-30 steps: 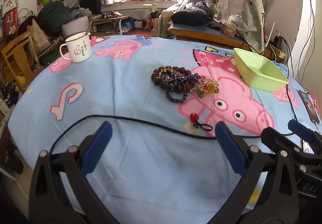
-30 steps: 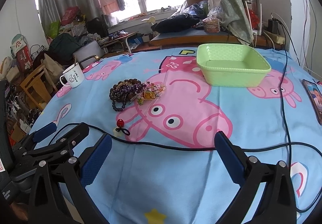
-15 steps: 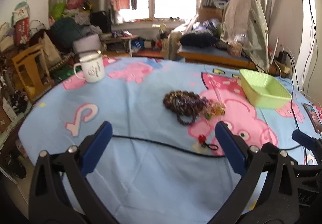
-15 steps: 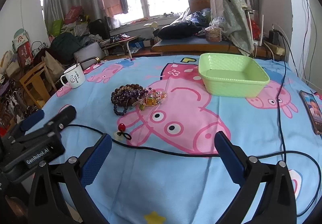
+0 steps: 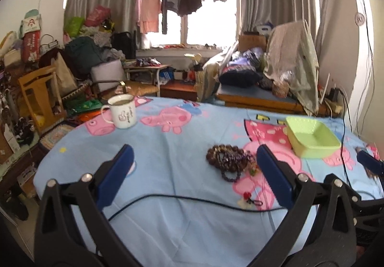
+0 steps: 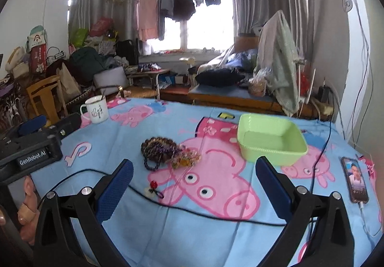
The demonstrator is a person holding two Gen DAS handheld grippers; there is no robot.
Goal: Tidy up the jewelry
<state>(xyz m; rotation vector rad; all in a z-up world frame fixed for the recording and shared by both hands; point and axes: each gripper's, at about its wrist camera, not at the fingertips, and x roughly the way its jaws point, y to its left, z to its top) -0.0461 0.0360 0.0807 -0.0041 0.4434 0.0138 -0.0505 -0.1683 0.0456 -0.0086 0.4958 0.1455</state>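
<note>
Both tools have pitched upward since a second ago, so more of the room shows. Left tool and right tool hover with jaws wide apart, holding nothing. Nothing is sorted yet: the bead bracelets lie heaped on the worktop, near the empty green basket.

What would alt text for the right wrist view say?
The open right gripper hovers over a blue cartoon-pig cloth holding a heap of beaded bracelets, an empty green basket, a black cable and a phone.
</note>
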